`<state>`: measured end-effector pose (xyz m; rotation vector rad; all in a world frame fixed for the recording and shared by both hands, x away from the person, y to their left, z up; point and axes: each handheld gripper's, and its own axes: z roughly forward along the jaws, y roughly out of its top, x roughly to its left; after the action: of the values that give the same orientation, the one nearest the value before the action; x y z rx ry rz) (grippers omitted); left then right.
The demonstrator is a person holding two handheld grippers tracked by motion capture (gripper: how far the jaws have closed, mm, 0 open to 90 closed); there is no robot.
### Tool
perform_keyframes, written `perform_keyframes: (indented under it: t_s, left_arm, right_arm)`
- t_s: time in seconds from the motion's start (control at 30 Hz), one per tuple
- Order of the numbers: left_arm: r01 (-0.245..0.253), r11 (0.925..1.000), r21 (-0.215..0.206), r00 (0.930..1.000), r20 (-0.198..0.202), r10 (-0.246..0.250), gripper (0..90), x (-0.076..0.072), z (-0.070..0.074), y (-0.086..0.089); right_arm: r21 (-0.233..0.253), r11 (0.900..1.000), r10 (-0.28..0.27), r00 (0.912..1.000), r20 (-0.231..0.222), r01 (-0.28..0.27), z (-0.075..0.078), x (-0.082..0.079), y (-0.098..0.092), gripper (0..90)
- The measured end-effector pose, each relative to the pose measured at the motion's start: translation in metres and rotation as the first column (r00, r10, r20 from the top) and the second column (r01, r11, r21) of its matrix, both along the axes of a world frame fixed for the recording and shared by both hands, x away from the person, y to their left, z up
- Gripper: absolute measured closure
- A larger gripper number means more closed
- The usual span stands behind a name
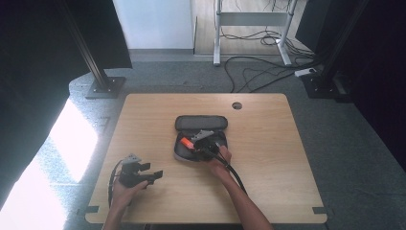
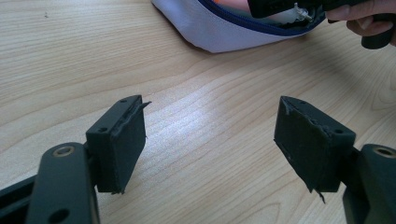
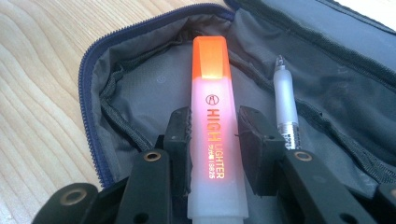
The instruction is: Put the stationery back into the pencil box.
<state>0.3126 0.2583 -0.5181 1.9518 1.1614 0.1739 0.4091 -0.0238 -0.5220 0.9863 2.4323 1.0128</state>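
Note:
An open grey pencil case (image 1: 201, 123) with a blue zipper lies at the middle of the wooden table (image 1: 268, 158). My right gripper (image 1: 194, 142) hovers over its lower half, shut on an orange highlighter (image 1: 186, 142). In the right gripper view the highlighter (image 3: 212, 116) sits between the two jaws of the right gripper (image 3: 214, 140), orange cap pointing away, above the case's grey lining (image 3: 140, 84). A frosted pen (image 3: 286, 100) lies inside the case beside it. My left gripper (image 1: 155, 175) rests low at the table's front left, open and empty (image 2: 210, 140).
The left gripper view shows the case's pale outer wall (image 2: 219, 32) ahead, with the person's other hand (image 2: 364, 18) at the top right. A round cable hole (image 1: 237, 105) sits near the table's far edge. Cables and desk legs (image 1: 218, 43) lie on the floor beyond.

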Motion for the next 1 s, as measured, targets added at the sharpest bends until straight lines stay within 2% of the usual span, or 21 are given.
perform_keyframes:
  t_s: [0.13,0.27,0.53,0.77,1.0]
  left_arm:
    - [0.001,1.0000,0.001,1.0000,0.000,-0.001,25.3,0.000,0.000,0.000]
    - [0.003,1.0000,0.001,1.0000,0.000,-0.003,25.3,0.000,0.000,0.000]
    - [0.004,1.0000,0.003,1.0000,-0.002,-0.004,25.3,0.000,-0.001,-0.001]
    - [0.004,1.0000,0.003,1.0000,-0.002,-0.004,25.3,0.000,-0.001,-0.001]
    - [0.003,1.0000,0.003,1.0000,-0.002,-0.003,25.3,0.000,-0.001,-0.001]
  right_arm:
    - [0.004,1.000,-0.009,0.9999,0.004,0.009,0.001,0.000,-0.001,59.2]
    - [0.008,1.000,-0.010,0.9999,0.003,0.010,0.002,-0.001,-0.002,57.6]
    - [0.053,0.998,-0.015,0.9999,0.004,0.015,0.005,-0.004,-0.007,51.8]
    - [0.121,0.992,-0.037,0.9993,-0.008,0.037,0.009,-0.007,-0.016,46.2]
    - [0.208,0.977,-0.039,0.9989,-0.028,0.044,0.015,-0.014,-0.029,43.7]
